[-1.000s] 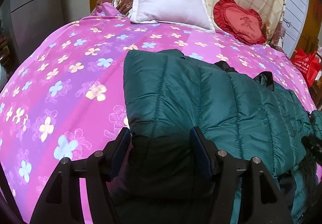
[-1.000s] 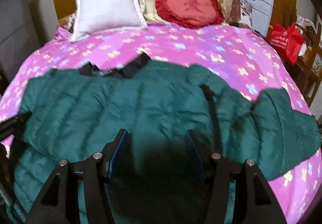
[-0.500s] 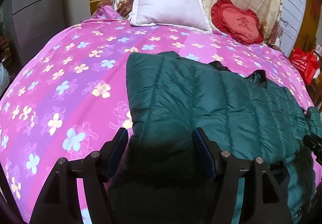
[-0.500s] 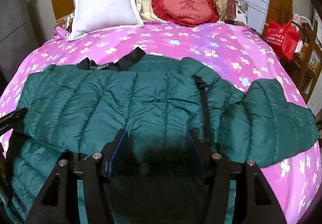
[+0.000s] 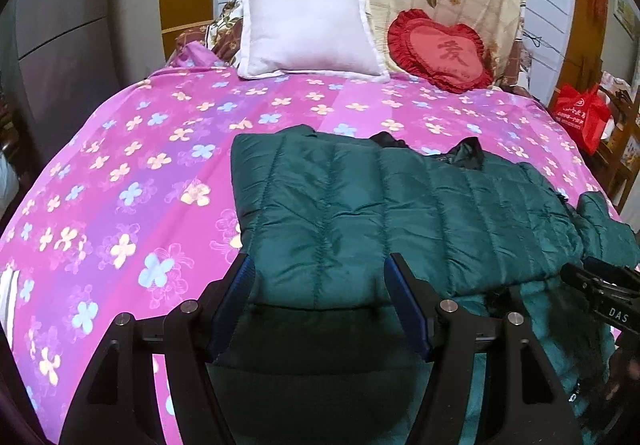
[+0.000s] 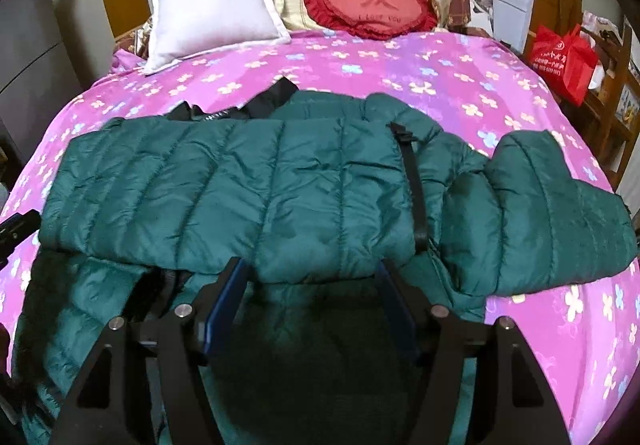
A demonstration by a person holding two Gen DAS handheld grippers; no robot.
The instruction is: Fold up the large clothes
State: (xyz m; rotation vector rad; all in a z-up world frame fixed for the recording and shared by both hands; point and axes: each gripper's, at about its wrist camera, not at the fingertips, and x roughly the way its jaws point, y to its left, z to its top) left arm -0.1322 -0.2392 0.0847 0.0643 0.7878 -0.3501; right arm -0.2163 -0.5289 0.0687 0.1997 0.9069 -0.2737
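Observation:
A dark green quilted puffer jacket [image 5: 400, 213] lies across the pink flowered bedspread [image 5: 132, 181], its upper part folded over the lower part. It also shows in the right wrist view [image 6: 248, 197], with one sleeve [image 6: 560, 217] spread to the right. My left gripper [image 5: 320, 277] is open, its fingers standing either side of the folded edge near the jacket's left end. My right gripper [image 6: 310, 277] is open above the folded edge near the jacket's middle. Neither holds cloth. The right gripper's tip [image 5: 600, 293] shows at the left wrist view's right edge.
A white pillow [image 5: 308, 37] and a red heart cushion [image 5: 440, 53] lean on a floral quilt at the head of the bed. A red bag [image 6: 564, 61] sits on wooden furniture to the right. A grey cabinet [image 5: 60, 57] stands to the left.
Both grippers have pulled back and up from the jacket, so more of the bed and the folded edge show. Both stay open.

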